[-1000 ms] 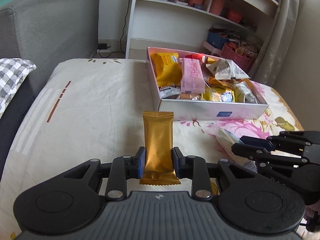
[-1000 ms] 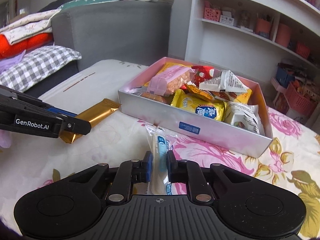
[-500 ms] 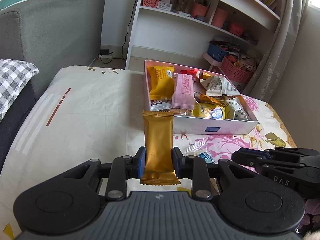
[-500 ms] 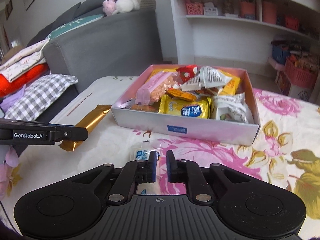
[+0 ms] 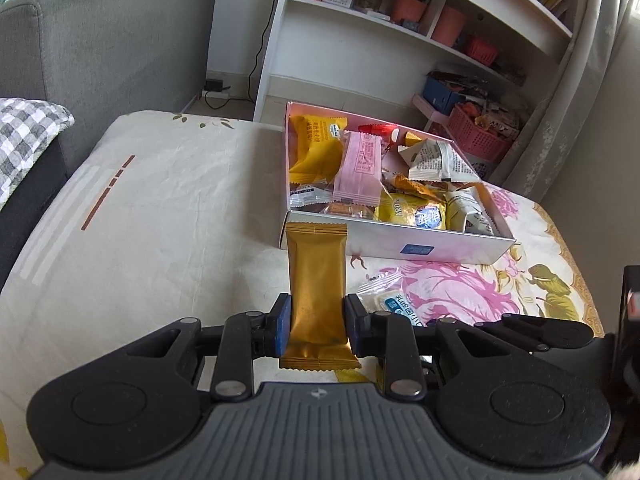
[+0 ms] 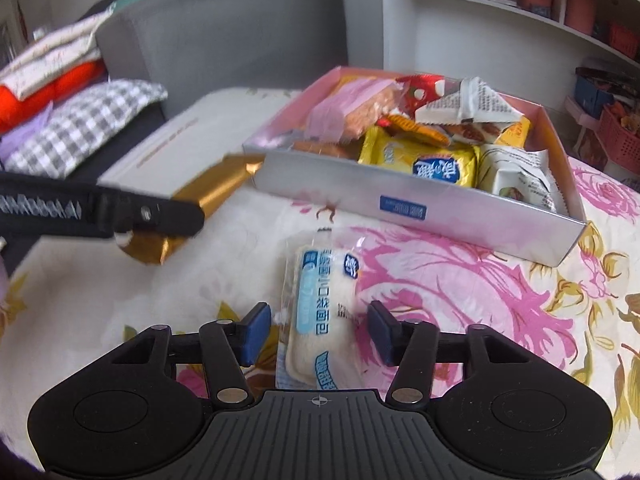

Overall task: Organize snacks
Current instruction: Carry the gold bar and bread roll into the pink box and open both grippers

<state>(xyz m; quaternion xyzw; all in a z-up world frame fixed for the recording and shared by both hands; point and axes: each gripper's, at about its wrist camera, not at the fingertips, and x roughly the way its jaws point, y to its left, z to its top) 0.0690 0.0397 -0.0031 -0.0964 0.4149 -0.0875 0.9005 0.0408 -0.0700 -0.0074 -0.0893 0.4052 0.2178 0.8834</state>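
My left gripper (image 5: 317,322) is shut on a gold snack bar (image 5: 317,280) and holds it upright, short of the near wall of the pink snack box (image 5: 400,246). The bar also shows in the right wrist view (image 6: 212,196), with the left gripper's fingers (image 6: 160,216) on it. My right gripper (image 6: 318,330) is open, its jaws wide on either side of a clear-wrapped white cake packet (image 6: 320,312) that lies flat on the flowered cloth. The packet also shows in the left wrist view (image 5: 394,302). The box (image 6: 420,208) holds several wrapped snacks.
A grey sofa (image 5: 100,40) with a checked cushion (image 5: 24,136) stands to the left. White shelves (image 5: 400,12) with pink baskets stand behind the box. The flowered cloth (image 6: 500,300) covers the surface right of the packet.
My right gripper has opened, and the white packet it held a second ago now lies on the cloth between its jaws. My left gripper has lifted the gold bar closer to the box.
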